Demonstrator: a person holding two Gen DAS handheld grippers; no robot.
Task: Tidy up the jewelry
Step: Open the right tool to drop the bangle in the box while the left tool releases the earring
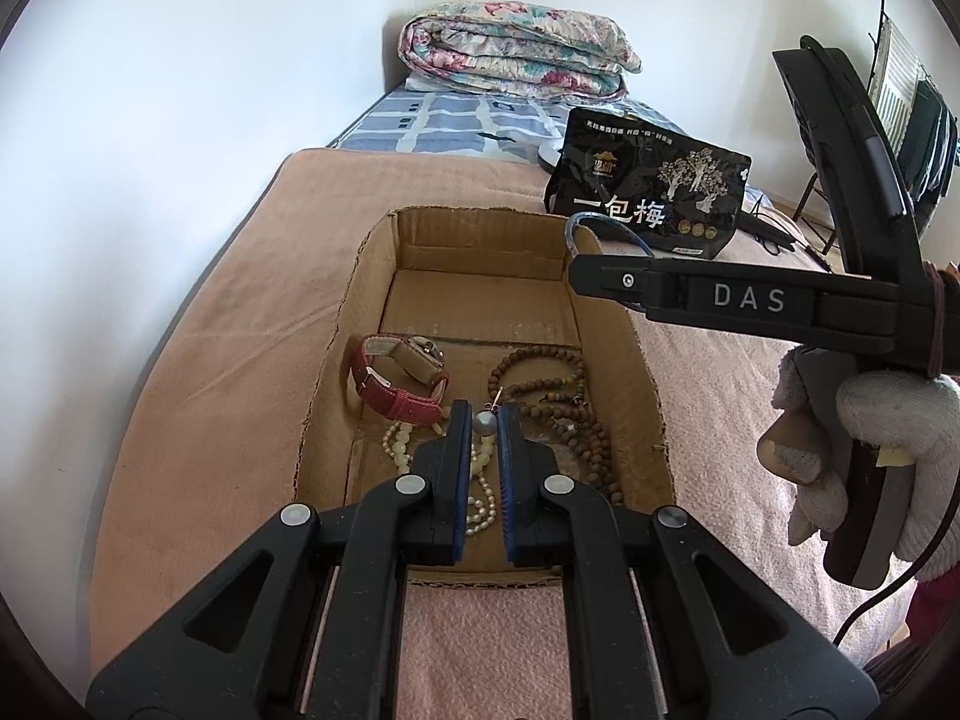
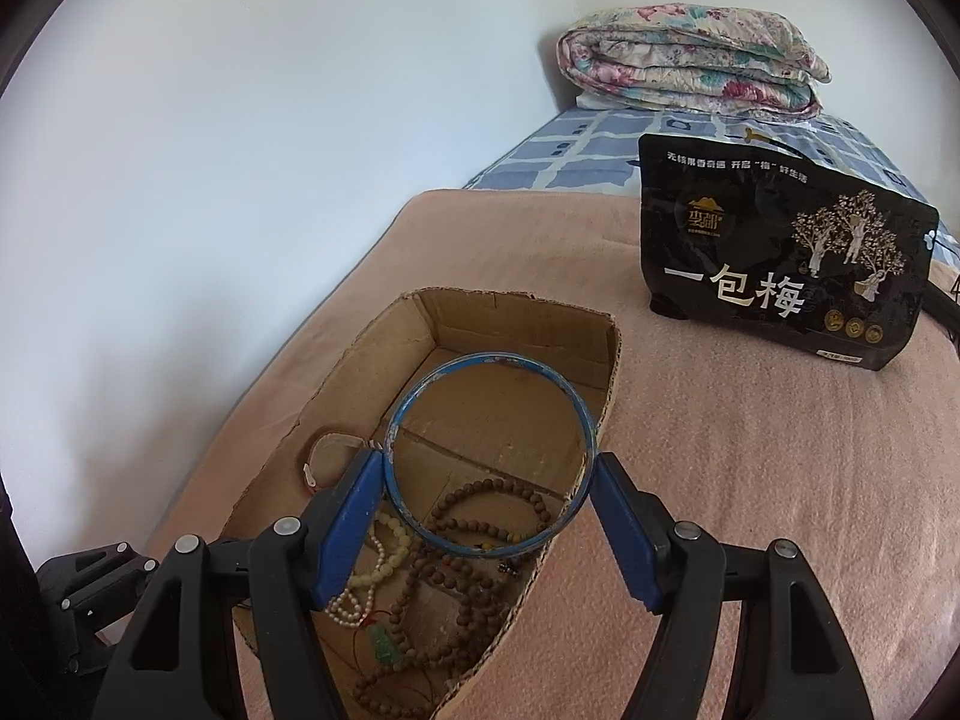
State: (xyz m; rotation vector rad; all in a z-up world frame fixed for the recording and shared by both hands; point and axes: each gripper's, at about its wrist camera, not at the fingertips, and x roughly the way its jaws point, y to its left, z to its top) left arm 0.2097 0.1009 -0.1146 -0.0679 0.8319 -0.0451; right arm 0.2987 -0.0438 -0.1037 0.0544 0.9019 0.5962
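An open cardboard box (image 1: pixel 360 324) (image 2: pixel 606 360) lies on a pink blanket. In it are a red-strapped watch (image 1: pixel 399 375), brown wooden bead strings (image 1: pixel 564 402) (image 2: pixel 480 540) and a pale pearl string (image 1: pixel 480 498) (image 2: pixel 366 588). My left gripper (image 1: pixel 483 417) is shut on a small grey pearl earring (image 1: pixel 485 422) with a thin post, held over the box's near part. My right gripper (image 2: pixel 489 468) is shut on a blue bangle (image 2: pixel 489 450) across its width, above the box; the bangle also shows in the left wrist view (image 1: pixel 576 234).
A black snack pouch (image 1: pixel 648 192) (image 2: pixel 780 264) stands on the blanket beyond the box. A folded floral quilt (image 1: pixel 516 51) (image 2: pixel 690 60) lies at the head of the bed. A white wall runs along the left. A gloved hand (image 1: pixel 864 450) holds the right gripper.
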